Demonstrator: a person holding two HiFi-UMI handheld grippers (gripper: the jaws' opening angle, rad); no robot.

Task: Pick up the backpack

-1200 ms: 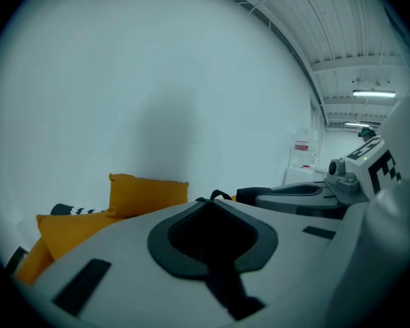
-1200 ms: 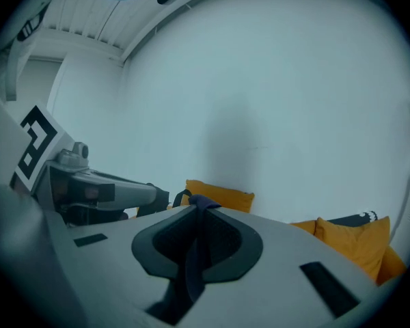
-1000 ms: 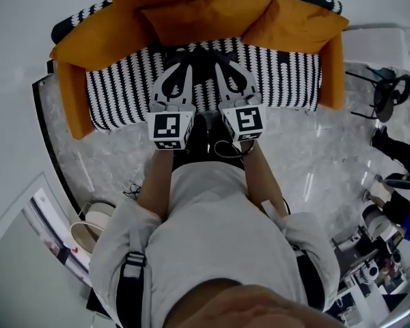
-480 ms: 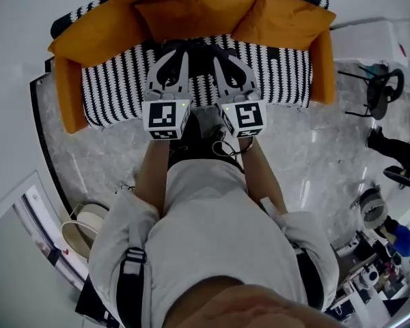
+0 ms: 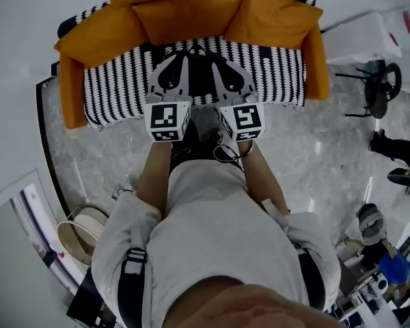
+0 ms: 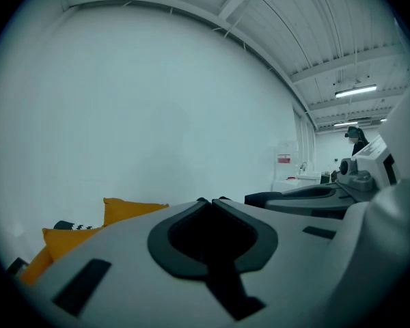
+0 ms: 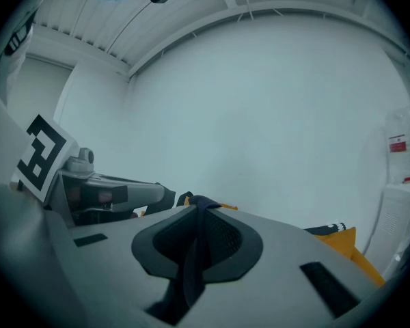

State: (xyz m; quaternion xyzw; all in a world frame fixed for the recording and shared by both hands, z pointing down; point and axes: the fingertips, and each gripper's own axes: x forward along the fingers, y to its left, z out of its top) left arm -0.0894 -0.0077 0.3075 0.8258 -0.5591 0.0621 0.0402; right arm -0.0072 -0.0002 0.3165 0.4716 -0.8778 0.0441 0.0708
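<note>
Right gripper [image 7: 198, 201] first: its jaws are clamped on a dark strap [image 7: 190, 255] that runs up through the gap and sticks out a little past the tips. The left gripper [image 6: 210, 201] is closed up as well, with a dark band sitting in the slot between its jaws and small dark nubs at the tips. It looks like backpack webbing, but it's too dark in there to be sure.

From the head view, both grippers are held out side by side in front of the person and roughly level, with their tips angled in toward each other. The backpack [image 5: 203, 123] hangs in the gap between them. It shows as a dark grey shape just under and between the two marker cubes, right in front of the person's torso and off the sofa. Most of it is hidden by the grippers and the forearms [image 5: 157, 173].

Beyond the tips is a black-and-white striped sofa [image 5: 277, 74] with orange cushions [image 5: 191, 12] along the back and sides. It sits against a plain white wall on a pale marbled floor [image 5: 314, 162]. Off to the right there's some clutter and gear, too small to make out.
</note>
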